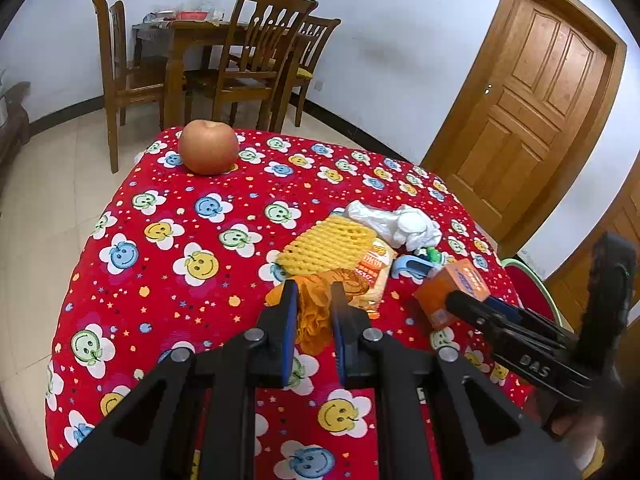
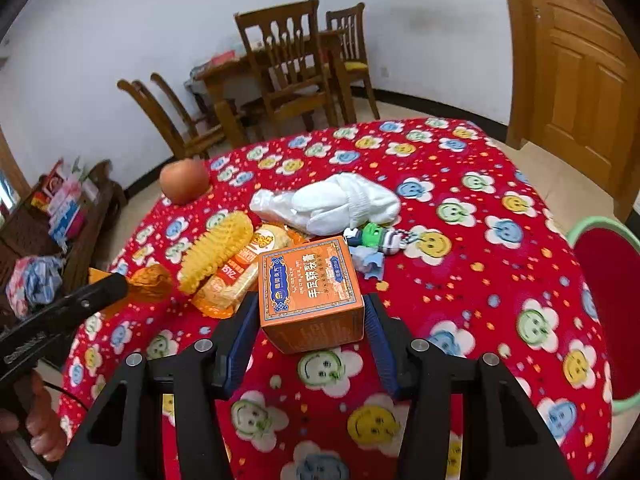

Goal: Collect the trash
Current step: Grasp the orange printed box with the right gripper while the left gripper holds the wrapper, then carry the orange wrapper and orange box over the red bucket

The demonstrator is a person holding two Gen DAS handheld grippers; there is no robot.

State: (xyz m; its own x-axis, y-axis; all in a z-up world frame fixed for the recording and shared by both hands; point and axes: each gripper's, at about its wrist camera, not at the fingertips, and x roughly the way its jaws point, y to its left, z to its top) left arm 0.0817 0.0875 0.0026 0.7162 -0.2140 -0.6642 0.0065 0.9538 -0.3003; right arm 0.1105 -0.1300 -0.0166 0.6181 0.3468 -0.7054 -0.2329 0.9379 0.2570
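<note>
Left gripper [image 1: 314,300] pinching soft orange wrapper [image 1: 316,320], lower centre. Right gripper [image 2: 308,312] straddling orange box [image 2: 310,292]; light, stiff cardboard, grip side faces; contact unclear.

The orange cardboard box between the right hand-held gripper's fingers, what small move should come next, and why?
Probably finish closing the right hand-held gripper on the orange cardboard box. The box sits squarely between its blue pads, resting on the red smiley-flower tablecloth, with the pads close beside its sides. The left hand-held gripper is already shut on the crumpled orange wrapper.
</note>
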